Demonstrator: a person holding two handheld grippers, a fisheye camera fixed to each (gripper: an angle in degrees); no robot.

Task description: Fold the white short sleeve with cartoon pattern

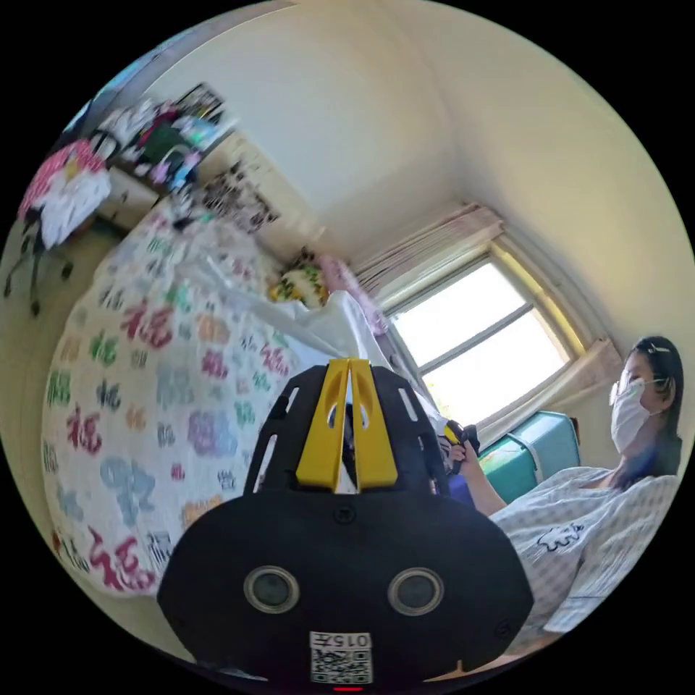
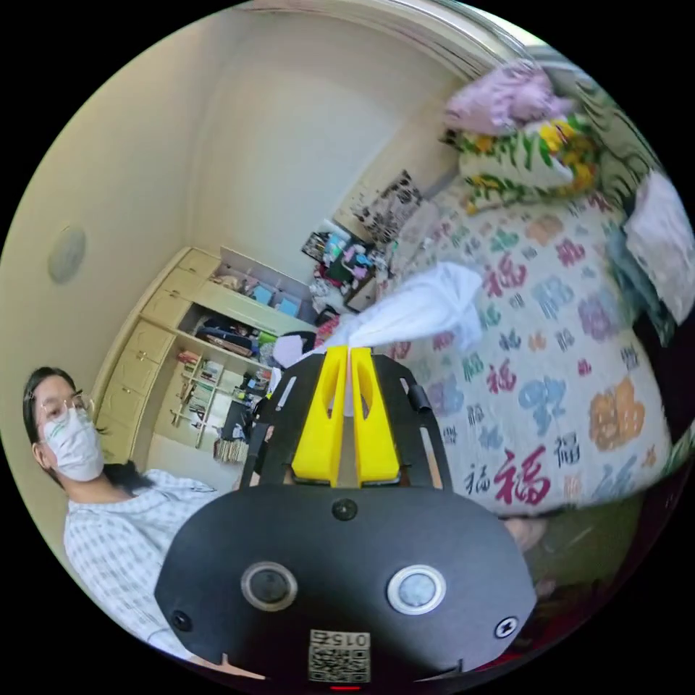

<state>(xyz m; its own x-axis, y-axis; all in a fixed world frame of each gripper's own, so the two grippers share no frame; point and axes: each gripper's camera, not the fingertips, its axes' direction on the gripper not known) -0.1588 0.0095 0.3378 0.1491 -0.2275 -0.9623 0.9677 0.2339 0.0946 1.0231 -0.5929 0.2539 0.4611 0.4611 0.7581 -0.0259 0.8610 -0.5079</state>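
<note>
The white short-sleeve shirt (image 1: 329,318) is lifted in the air above the bed, stretched between the two grippers. In the left gripper view my left gripper (image 1: 350,362) has its yellow jaws pressed together on an edge of the shirt. In the right gripper view my right gripper (image 2: 350,352) is likewise shut on white cloth, and the shirt (image 2: 427,308) trails away from its tips over the bed. The other gripper (image 1: 457,436) peeks out in a person's hand, beside the left gripper's housing.
A bed with a quilt printed in coloured characters (image 1: 152,376) (image 2: 557,391) lies below the shirt. Pillows (image 2: 528,156) sit at its head. A person in a checked top (image 2: 116,536) holds the grippers. A window (image 1: 478,340), a teal bin (image 1: 532,452) and cluttered shelves (image 2: 217,340) surround the bed.
</note>
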